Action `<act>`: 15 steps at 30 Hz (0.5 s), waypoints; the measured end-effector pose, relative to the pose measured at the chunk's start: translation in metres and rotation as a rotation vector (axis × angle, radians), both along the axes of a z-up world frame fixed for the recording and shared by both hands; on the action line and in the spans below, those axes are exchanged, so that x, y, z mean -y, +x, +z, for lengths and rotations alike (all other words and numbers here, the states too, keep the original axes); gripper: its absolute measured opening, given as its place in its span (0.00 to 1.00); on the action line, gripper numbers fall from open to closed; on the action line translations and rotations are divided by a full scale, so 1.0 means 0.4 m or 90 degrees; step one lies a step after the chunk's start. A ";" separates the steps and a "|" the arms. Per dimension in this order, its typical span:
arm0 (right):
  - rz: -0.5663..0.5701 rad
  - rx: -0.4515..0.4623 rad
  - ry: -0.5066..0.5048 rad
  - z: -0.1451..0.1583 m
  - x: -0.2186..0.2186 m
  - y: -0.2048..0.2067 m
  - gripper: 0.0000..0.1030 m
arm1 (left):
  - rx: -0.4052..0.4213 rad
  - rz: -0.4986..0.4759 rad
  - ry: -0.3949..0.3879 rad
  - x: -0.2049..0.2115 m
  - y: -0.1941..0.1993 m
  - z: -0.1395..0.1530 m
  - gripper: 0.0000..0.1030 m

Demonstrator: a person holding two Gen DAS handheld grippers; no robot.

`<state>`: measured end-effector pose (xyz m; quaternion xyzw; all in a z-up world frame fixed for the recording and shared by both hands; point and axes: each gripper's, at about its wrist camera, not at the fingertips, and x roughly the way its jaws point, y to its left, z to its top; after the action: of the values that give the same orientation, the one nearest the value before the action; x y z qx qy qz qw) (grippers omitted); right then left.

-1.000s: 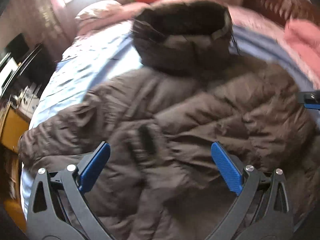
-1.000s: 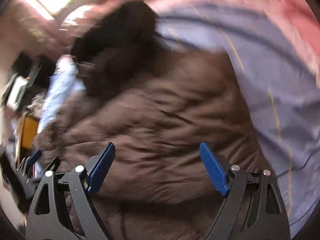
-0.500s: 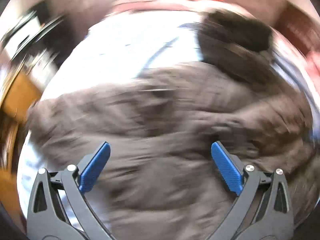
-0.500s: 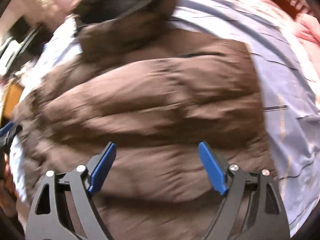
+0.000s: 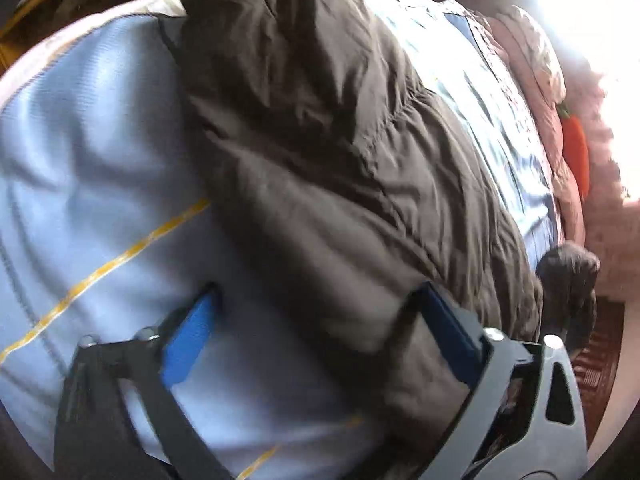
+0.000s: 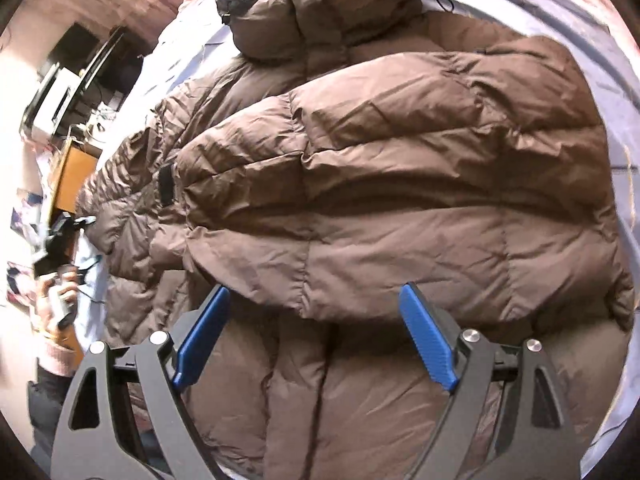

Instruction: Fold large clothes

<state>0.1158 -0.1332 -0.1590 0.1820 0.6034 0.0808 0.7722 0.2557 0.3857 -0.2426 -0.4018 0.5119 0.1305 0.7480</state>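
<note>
Brown puffer jacket [image 6: 400, 184] on striped bedsheet [image 5: 100, 184]

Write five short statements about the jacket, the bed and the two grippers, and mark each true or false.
1. The brown puffer jacket lies on a light blue bedsheet. True.
2. The right gripper is clamped on the hood. False: its jaws stand open above the jacket's lower part, and the hood is at the far end.
3. The left gripper has part of the jacket between its closing jaws. True.
4. The sheet carries yellow stripes. True.
5. The jacket is already folded into a small square. False: it is still spread wide, one sleeve stretched out to the side.
</note>
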 end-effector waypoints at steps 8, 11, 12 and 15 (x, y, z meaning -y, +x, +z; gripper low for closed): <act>-0.013 0.011 -0.002 0.006 0.017 0.008 0.84 | 0.205 -0.062 0.118 0.156 0.010 0.223 0.04; -0.026 0.019 0.000 0.015 0.029 0.010 0.84 | 0.306 -0.171 0.213 0.344 -0.020 0.377 0.05; -0.032 0.022 0.001 0.019 0.035 0.011 0.84 | 0.331 -0.214 0.229 0.417 -0.023 0.413 0.05; -0.052 0.028 -0.004 0.026 0.058 0.012 0.84 | 0.377 -0.393 0.274 0.700 -0.043 0.475 0.07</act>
<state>0.1205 -0.1562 -0.1485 0.2027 0.5786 0.0512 0.7884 0.2383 0.1056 -0.0526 -0.0870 0.3338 -0.1150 0.9315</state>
